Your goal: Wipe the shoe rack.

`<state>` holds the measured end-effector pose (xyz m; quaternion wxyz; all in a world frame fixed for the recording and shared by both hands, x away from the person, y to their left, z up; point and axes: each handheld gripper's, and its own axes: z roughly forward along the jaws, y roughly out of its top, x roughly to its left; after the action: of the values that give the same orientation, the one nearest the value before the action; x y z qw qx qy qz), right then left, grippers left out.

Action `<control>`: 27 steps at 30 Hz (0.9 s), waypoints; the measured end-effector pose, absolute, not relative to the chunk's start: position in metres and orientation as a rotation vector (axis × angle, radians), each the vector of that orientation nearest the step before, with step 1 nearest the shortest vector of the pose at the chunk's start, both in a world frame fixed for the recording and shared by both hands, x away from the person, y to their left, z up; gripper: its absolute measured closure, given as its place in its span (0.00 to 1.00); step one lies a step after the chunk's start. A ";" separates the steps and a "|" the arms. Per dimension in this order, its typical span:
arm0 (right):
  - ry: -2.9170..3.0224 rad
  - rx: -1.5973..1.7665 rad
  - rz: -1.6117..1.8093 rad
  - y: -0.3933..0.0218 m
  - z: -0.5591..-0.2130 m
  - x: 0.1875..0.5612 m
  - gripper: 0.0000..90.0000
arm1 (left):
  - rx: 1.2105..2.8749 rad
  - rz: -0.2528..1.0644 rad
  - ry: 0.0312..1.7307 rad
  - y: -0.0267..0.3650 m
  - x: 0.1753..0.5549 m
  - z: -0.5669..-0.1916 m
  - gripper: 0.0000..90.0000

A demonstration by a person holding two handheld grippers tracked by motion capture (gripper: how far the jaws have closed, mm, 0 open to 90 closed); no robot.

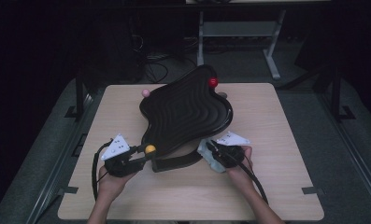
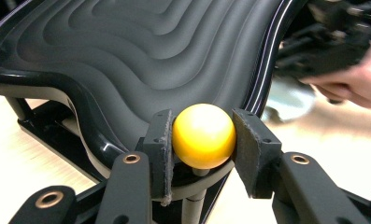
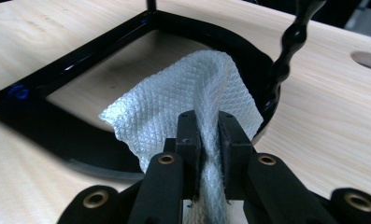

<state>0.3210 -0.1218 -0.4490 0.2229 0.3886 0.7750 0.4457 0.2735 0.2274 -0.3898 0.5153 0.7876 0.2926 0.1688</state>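
Observation:
A black tray with stepped wavy ridges (image 1: 188, 112) stands tilted on a black stand in the middle of the table. A yellow ball (image 1: 150, 149) sits on a peg at its near left rim. My left gripper (image 1: 147, 151) is shut on that yellow ball (image 2: 203, 135), a pad (image 2: 160, 149) against each side. At the tray's near right edge, my right gripper (image 1: 211, 144) is shut on a white textured cloth (image 3: 183, 93), which hangs folded over the stand's black base frame (image 3: 103, 46). The cloth (image 1: 209, 157) lies partly under my right hand.
A red ball (image 1: 213, 82) sits at the tray's far rim and a pink ball (image 1: 146, 93) at its far left corner. The wooden table (image 1: 276, 140) has bare room to the left and right of the tray. The floor behind is dark, with a metal frame.

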 end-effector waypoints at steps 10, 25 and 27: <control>2.236 1.079 1.210 -0.110 -0.471 0.322 0.89 | 1.892 0.383 0.723 0.248 0.275 -0.388 0.67; 2.296 1.012 1.230 -0.092 -0.468 0.312 0.90 | 1.832 0.479 0.873 0.279 0.278 -0.388 0.67; 2.293 1.007 1.227 -0.092 -0.467 0.312 0.90 | 1.819 0.485 0.900 0.282 0.278 -0.388 0.66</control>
<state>0.3116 -0.0924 -0.4668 0.1754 0.3555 0.8094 0.4333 0.2783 0.2821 -0.3877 0.5036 0.7531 0.3726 0.2007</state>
